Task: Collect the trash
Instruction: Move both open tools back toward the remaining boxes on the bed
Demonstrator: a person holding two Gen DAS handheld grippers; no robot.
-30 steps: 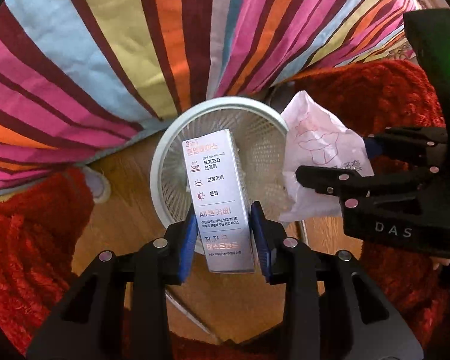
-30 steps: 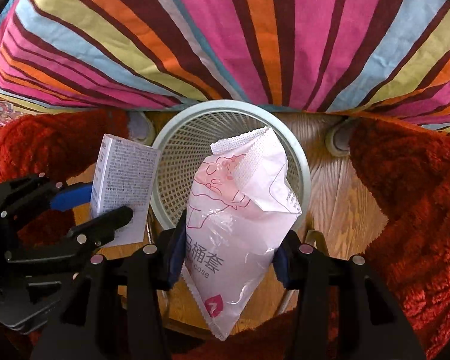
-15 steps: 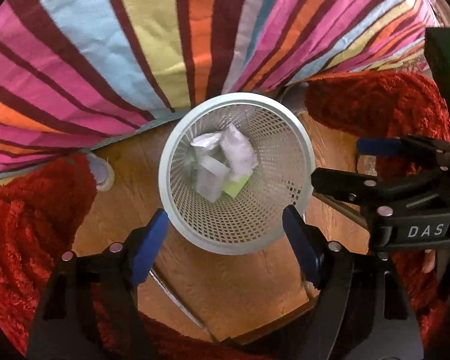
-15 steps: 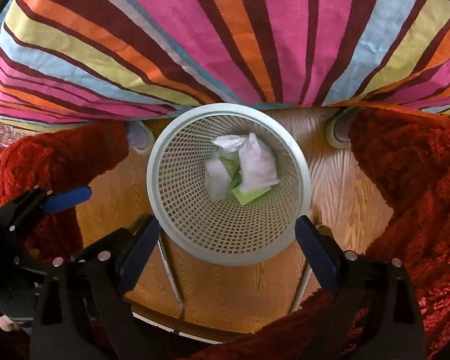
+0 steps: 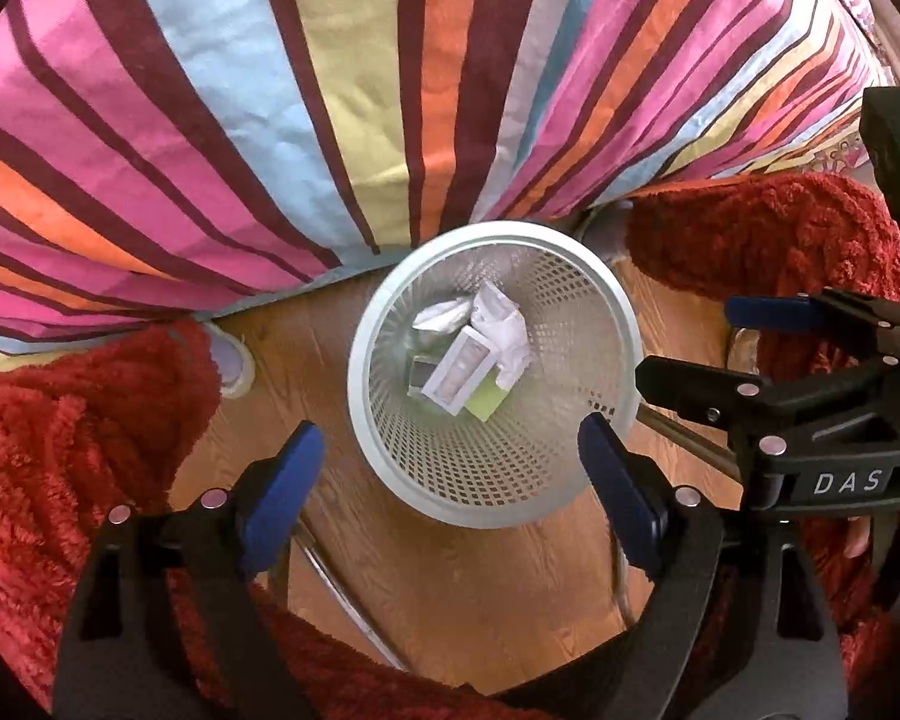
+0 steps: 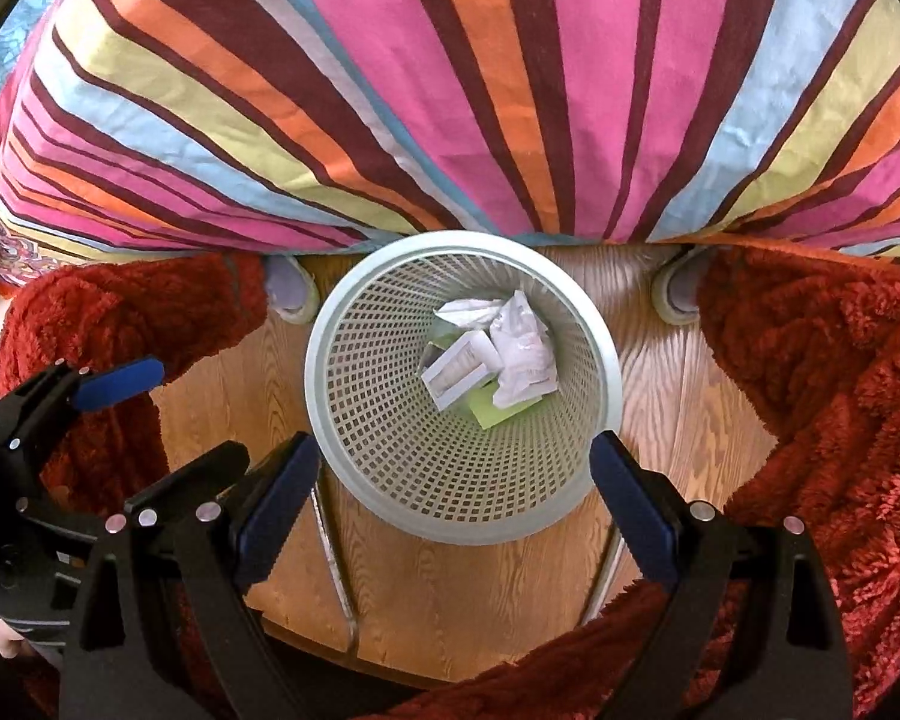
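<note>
Our left gripper [image 5: 450,468] has its jaws opening wide with nothing between them, and our right gripper [image 6: 456,492] stands with its jaws wide and just as empty; both point steeply down over the white mesh wastebasket [image 6: 354,420], whose rim sits framed between each pair of blue pads. The trash now lies at the bottom of that basket: the white carton [image 6: 457,373] flat toward the middle, the crumpled pale plastic pouch [image 6: 522,354] touching its far side, a green slip [image 6: 495,408] poking out beneath them, and another bit of white wrapper [image 6: 468,311] behind. The basket stands on the wooden floor [image 6: 450,600], near the edge of the striped bedcover [image 6: 450,90] that hangs down just behind it, with a red shaggy rug [image 6: 822,396] on either side and thin metal legs [image 6: 336,564] crossing the floor below. We judge the drop-off step to be done for these two pieces, since neither gripper carries anything. The next move, as we read it, calls for lifting both grippers clear of the rim and turning away to look for further litter, none of which shows on the floor or bedcover from here
</note>
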